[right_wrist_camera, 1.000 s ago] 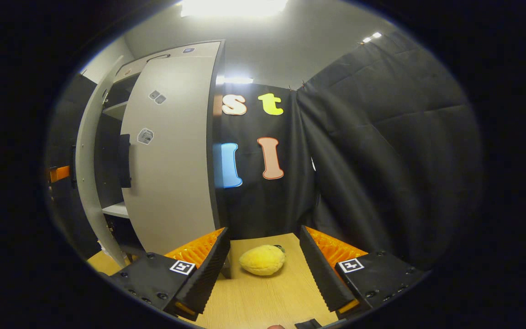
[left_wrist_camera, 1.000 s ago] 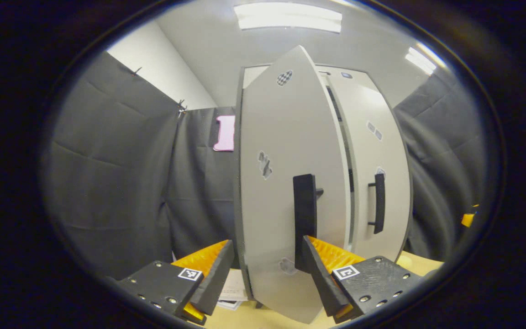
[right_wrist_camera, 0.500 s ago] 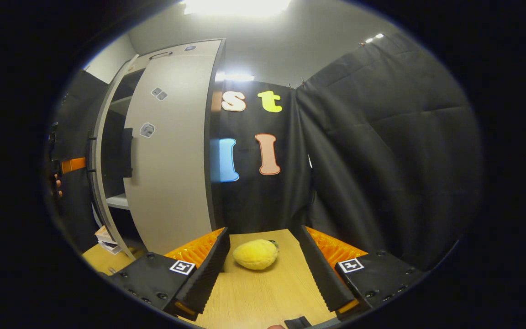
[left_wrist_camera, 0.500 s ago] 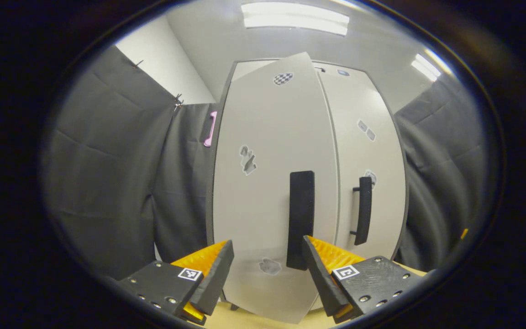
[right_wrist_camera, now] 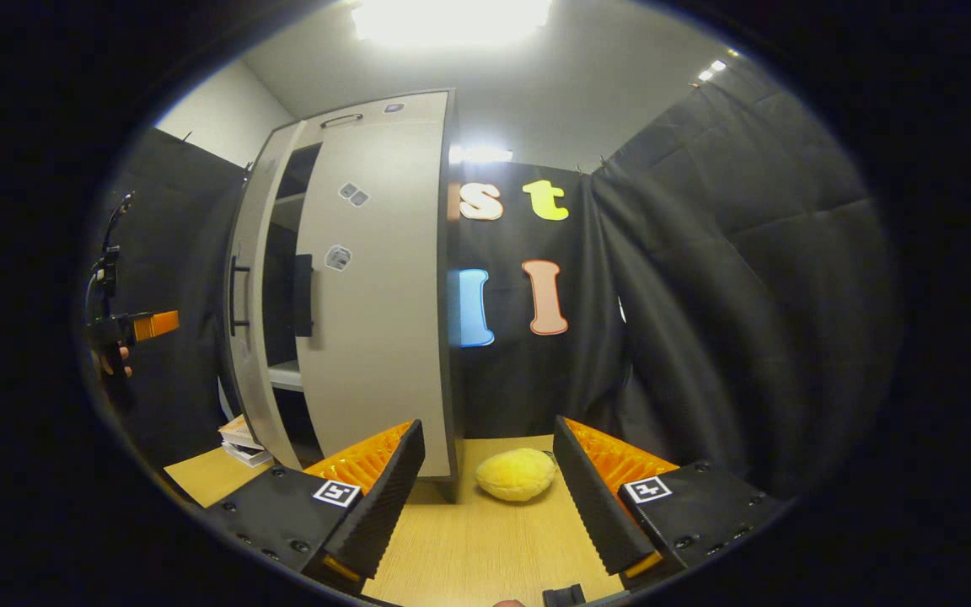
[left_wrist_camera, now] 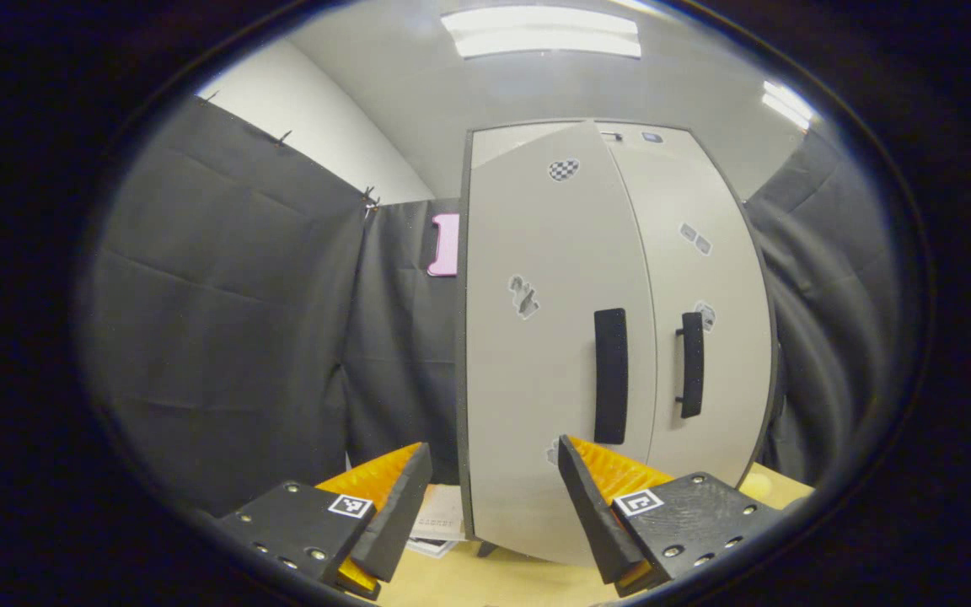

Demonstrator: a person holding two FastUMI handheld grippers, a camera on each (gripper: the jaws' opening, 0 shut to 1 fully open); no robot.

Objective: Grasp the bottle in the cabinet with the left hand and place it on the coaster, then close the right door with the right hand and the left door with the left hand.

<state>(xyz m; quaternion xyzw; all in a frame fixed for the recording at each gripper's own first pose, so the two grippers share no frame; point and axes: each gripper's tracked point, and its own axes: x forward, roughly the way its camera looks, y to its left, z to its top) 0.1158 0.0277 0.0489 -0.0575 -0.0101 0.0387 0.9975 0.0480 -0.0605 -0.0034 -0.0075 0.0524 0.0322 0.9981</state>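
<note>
Now you are closing the left door (left_wrist_camera: 553, 337): stiff, light on its hinges; push beside its handle (left_wrist_camera: 610, 375), left tongs (left_wrist_camera: 494, 497) spread, gripping nothing.

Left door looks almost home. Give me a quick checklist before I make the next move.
1. Right door shut: ok, it lies flat against the cabinet front.
2. Left door shut: not ok; the right gripper view shows a gap with a shelf visible behind it.
3. Left gripper open and empty: ok.
4. Left gripper clear of the left door: ok, apart from it in the right gripper view.
5. Right gripper open, out of the door's path: ok, over the table by a yellow plush toy.
6. Bottle on coaster: cannot tell.
</note>
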